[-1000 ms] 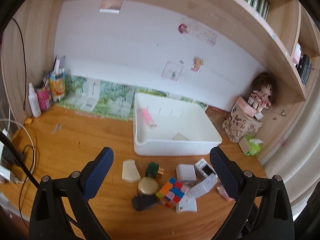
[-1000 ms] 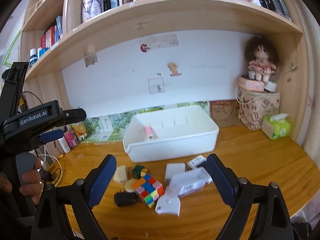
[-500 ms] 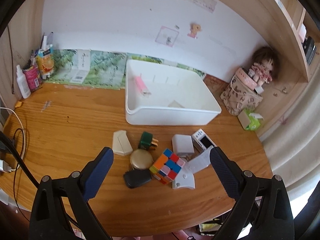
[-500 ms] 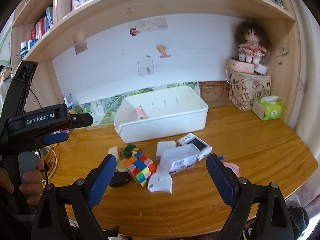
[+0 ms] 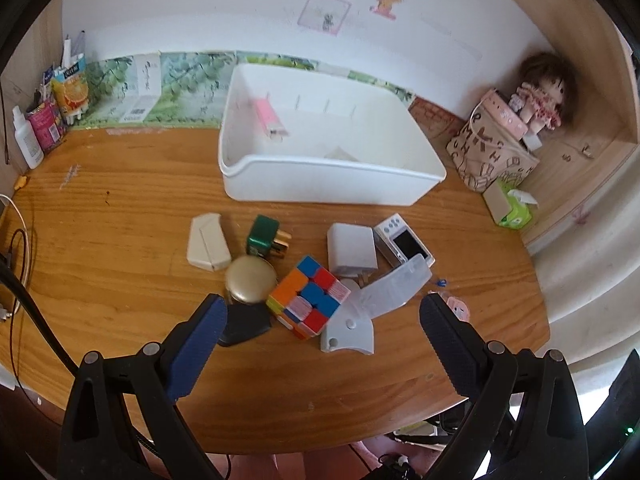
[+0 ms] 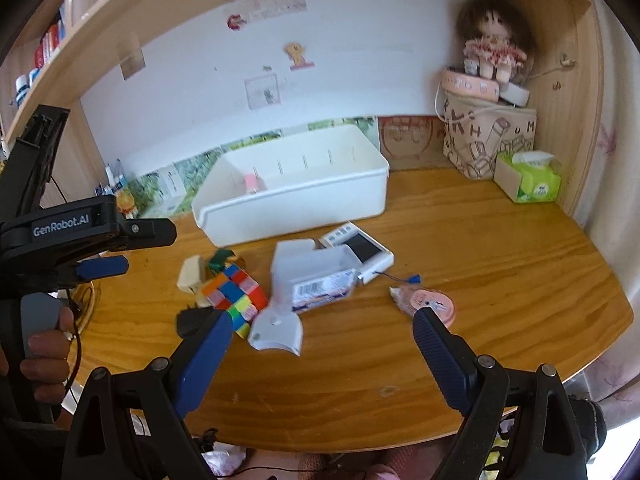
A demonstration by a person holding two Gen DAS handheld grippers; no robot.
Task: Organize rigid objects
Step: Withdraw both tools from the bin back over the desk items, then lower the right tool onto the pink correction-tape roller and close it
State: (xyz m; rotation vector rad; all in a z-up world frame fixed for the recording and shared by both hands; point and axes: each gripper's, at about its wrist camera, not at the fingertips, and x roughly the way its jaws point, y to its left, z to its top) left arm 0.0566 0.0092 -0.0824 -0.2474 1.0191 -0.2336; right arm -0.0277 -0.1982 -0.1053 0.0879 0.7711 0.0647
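Observation:
A pile of small items lies on the wooden desk before a white bin (image 5: 332, 184) that holds a pink lighter-like item (image 5: 270, 118). In the pile are a colour cube (image 5: 308, 296), gold lid (image 5: 250, 280), green plug (image 5: 262, 236), cream case (image 5: 206, 242), white charger (image 5: 352, 248), small white device (image 5: 404, 242) and clear plastic box (image 5: 392, 290). My left gripper (image 5: 322, 308) hangs open above the cube, holding nothing. My right gripper (image 6: 324, 320) is open over the desk in front of the clear box (image 6: 320, 280), with a pink tape roll (image 6: 428, 300) by its right finger.
A doll (image 6: 492, 40) sits on a patterned bag (image 6: 488, 140) at the back right, beside a green tissue box (image 6: 532, 180). Bottles and cartons (image 5: 52, 116) stand back left, cables (image 5: 16, 248) trail at the left edge. A shelf overhangs the desk.
Both grippers have tipped downward and come closer to the pile, which now sits lower and larger in view. Nothing on the desk has moved; both stay open.

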